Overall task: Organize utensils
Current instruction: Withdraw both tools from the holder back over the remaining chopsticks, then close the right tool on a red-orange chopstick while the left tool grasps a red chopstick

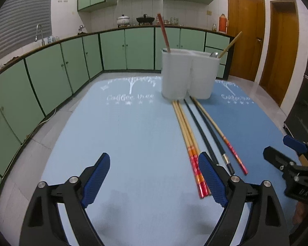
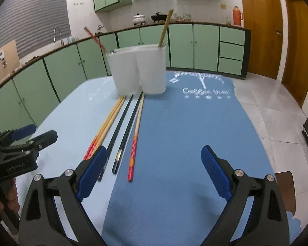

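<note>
Several chopsticks lie side by side on the table: a bamboo pair with red-orange ends (image 1: 186, 131) (image 2: 110, 119), two black ones (image 1: 203, 131) (image 2: 125, 121), and a single bamboo one with a red end (image 1: 221, 135) (image 2: 136, 127). Behind them stands a white two-cup utensil holder (image 1: 174, 75) (image 2: 152, 71). It holds a red chopstick (image 1: 164, 32) (image 2: 95, 39), a bamboo chopstick (image 1: 230, 45) (image 2: 165, 28) and a metal spoon (image 1: 214, 54). My left gripper (image 1: 154, 157) (image 2: 44, 132) hovers open, left of the chopsticks. My right gripper (image 2: 154, 151) (image 1: 276, 144) hovers open to their right. Neither grips anything.
A light blue mat (image 1: 113, 133) and a darker blue mat (image 2: 184, 133) cover the table. Green kitchen cabinets (image 1: 51, 71) run behind and to the left, wooden doors (image 1: 244, 30) stand at the back right. A tiled floor (image 2: 277, 112) and a dark cabinet (image 1: 303, 106) lie past the right edge.
</note>
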The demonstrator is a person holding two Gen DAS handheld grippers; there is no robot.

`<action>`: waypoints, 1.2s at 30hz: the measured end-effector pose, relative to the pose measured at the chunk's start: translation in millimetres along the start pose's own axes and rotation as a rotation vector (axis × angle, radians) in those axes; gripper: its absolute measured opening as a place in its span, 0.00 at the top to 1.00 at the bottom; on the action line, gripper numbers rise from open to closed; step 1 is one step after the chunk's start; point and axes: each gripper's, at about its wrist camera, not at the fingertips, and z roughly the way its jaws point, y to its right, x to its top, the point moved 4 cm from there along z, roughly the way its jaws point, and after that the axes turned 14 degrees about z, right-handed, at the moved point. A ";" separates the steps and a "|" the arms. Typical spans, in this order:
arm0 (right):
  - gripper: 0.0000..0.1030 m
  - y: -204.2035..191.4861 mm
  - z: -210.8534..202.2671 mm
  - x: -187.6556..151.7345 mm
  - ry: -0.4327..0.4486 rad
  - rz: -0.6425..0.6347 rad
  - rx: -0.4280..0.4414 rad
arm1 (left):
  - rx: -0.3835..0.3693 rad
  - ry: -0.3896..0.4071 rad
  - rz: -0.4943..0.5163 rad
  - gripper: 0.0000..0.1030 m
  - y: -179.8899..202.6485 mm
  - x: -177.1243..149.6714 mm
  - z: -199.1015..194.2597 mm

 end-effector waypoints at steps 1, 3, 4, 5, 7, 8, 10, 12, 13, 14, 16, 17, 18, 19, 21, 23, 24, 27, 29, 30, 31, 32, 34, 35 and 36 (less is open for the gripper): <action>0.21 -1.3 2.0 -3.4 -0.007 -0.003 0.000 | 0.000 -0.003 0.000 0.17 0.3 -2.4 0.8; 0.26 -3.8 6.6 -9.1 -0.026 -0.014 -0.004 | 0.001 -0.008 0.000 0.17 0.9 -6.1 1.9; 0.27 -5.1 8.4 -12.4 -0.033 -0.018 -0.005 | 0.001 -0.012 0.000 0.17 1.0 -7.6 2.3; 0.28 -5.7 9.8 -13.8 -0.038 -0.018 -0.005 | 0.001 -0.014 -0.001 0.17 0.9 -7.8 2.6; 0.32 -8.0 13.6 -18.8 -0.053 -0.023 -0.007 | 0.001 -0.017 -0.002 0.17 0.2 -9.1 2.6; 0.34 -8.7 15.1 -19.6 -0.060 -0.025 -0.007 | 0.001 -0.019 -0.003 0.17 -0.3 -10.0 2.5; 0.42 -10.3 18.8 -22.4 -0.077 -0.029 -0.014 | -0.001 -0.023 -0.006 0.17 -1.2 -11.5 3.4; 0.47 -11.0 21.7 -22.9 -0.092 -0.033 -0.016 | -0.004 -0.027 -0.009 0.17 -0.9 -12.3 4.3; 0.50 -11.3 23.3 -23.7 -0.101 -0.034 -0.019 | -0.007 -0.030 -0.008 0.17 -0.3 -13.6 5.1; 0.52 -11.1 25.5 -24.5 -0.111 -0.035 -0.023 | -0.009 -0.033 -0.006 0.17 0.5 -14.6 5.5; 0.61 -11.0 29.4 -26.0 -0.132 -0.034 -0.024 | -0.015 -0.036 -0.004 0.17 1.6 -15.0 6.1; 0.63 -11.0 31.3 -26.4 -0.141 -0.034 -0.024 | -0.018 -0.038 -0.003 0.17 2.4 -15.3 6.3; 0.69 -11.1 33.1 -26.7 -0.151 -0.036 -0.027 | -0.021 -0.040 -0.003 0.17 3.5 -15.6 6.3; 0.72 -11.5 34.0 -27.0 -0.155 -0.039 -0.028 | -0.024 -0.042 -0.002 0.17 4.5 -15.8 6.8; 0.75 -13.3 34.9 -27.7 -0.159 -0.051 -0.034 | -0.033 -0.046 0.001 0.17 6.5 -16.3 6.9; 0.84 -15.1 35.7 -28.5 -0.165 -0.062 -0.029 | -0.043 -0.051 0.004 0.17 9.1 -17.1 7.5; 0.92 -15.2 35.6 -28.1 -0.167 -0.063 -0.029 | -0.047 -0.053 0.005 0.17 10.0 -17.8 7.8; 0.95 -13.3 34.5 -27.9 -0.171 -0.055 -0.023 | -0.059 -0.065 0.019 0.17 14.8 -18.6 9.9; 0.95 -11.2 32.4 -27.7 -0.168 -0.054 -0.030 | -0.065 -0.073 0.028 0.17 18.3 -19.5 11.4; 0.95 -9.4 31.1 -27.6 -0.166 -0.054 -0.034 | -0.068 -0.077 0.031 0.17 20.2 -20.2 12.2; 0.95 -7.6 30.3 -27.5 -0.164 -0.053 -0.038 | -0.073 -0.082 0.032 0.17 22.2 -20.8 13.3; 0.95 -5.8 29.6 -27.4 -0.162 -0.051 -0.041 | -0.075 -0.089 0.034 0.17 24.1 -21.5 14.8; 0.95 -1.7 28.4 -27.2 -0.161 -0.043 -0.045 | -0.077 -0.100 0.042 0.17 28.0 -21.9 18.0; 0.95 0.1 27.4 -27.0 -0.161 -0.039 -0.045 | -0.076 -0.108 0.047 0.17 29.7 -22.5 19.9; 0.95 1.0 27.3 -26.7 -0.162 -0.037 -0.045 | -0.077 -0.111 0.047 0.17 30.8 -22.8 21.4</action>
